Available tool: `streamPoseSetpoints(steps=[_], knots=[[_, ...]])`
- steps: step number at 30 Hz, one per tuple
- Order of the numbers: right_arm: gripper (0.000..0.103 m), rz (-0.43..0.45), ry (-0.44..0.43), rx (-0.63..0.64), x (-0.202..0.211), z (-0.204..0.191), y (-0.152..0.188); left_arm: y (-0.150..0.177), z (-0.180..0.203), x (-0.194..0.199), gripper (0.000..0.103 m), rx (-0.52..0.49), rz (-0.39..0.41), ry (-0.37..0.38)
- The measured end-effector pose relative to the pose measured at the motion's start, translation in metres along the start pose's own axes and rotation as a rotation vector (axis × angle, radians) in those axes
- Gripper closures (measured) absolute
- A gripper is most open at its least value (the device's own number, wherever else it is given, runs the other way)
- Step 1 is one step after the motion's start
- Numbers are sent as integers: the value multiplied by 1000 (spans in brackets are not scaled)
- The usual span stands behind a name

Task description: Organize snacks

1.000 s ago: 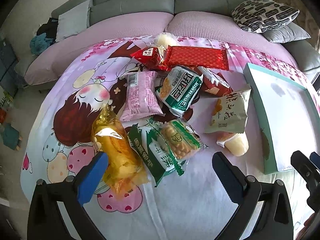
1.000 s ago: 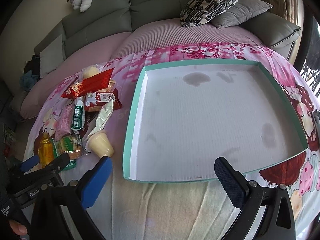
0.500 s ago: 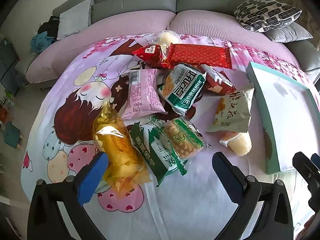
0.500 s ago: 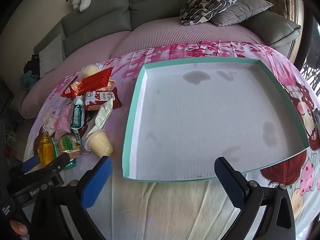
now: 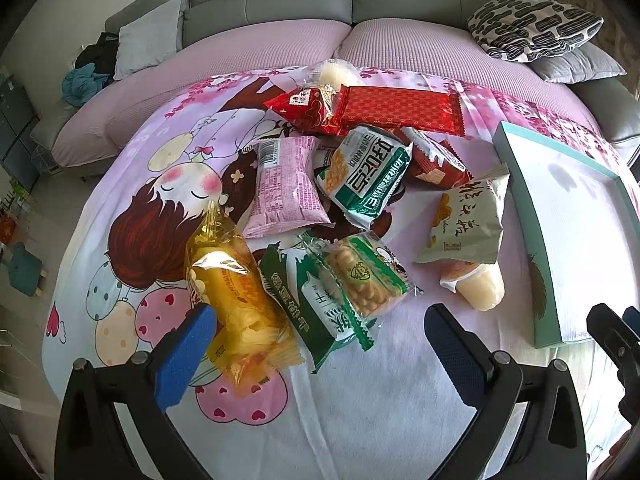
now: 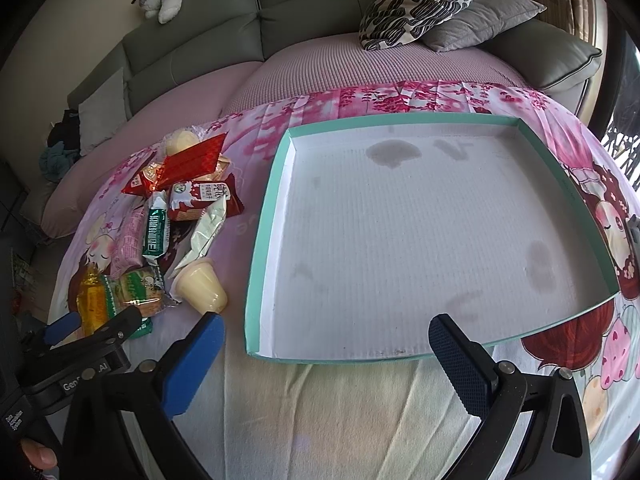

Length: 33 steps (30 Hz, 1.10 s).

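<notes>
Snack pile [image 5: 344, 208] just ahead of left gripper [image 5: 320, 344], right gripper [image 6: 328, 348] before tray [image 6: 264, 248], both spread wide, empty

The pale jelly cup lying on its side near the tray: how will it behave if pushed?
The jelly cup looks round and tapered, so it would probably roll in a curve. Its smooth plastic may slip between fingers.

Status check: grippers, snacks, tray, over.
Left gripper open, empty, over snack pile. Right gripper open, empty, at tray. Tray holds nothing. No obstruction.
</notes>
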State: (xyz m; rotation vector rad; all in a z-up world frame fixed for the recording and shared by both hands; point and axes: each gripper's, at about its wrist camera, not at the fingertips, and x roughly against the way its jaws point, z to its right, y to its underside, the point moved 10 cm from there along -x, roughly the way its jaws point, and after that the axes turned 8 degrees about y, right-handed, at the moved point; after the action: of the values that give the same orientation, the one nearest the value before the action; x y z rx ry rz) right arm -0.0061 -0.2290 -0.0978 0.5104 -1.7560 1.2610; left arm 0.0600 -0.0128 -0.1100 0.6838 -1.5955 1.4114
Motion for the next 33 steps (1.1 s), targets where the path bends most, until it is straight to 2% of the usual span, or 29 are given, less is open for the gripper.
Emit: streamPoseSetpoints(steps=[33], knots=[[0,-2,-1,-1,-1,-1,2,1,-2,-1,0,-6,-2,-1]])
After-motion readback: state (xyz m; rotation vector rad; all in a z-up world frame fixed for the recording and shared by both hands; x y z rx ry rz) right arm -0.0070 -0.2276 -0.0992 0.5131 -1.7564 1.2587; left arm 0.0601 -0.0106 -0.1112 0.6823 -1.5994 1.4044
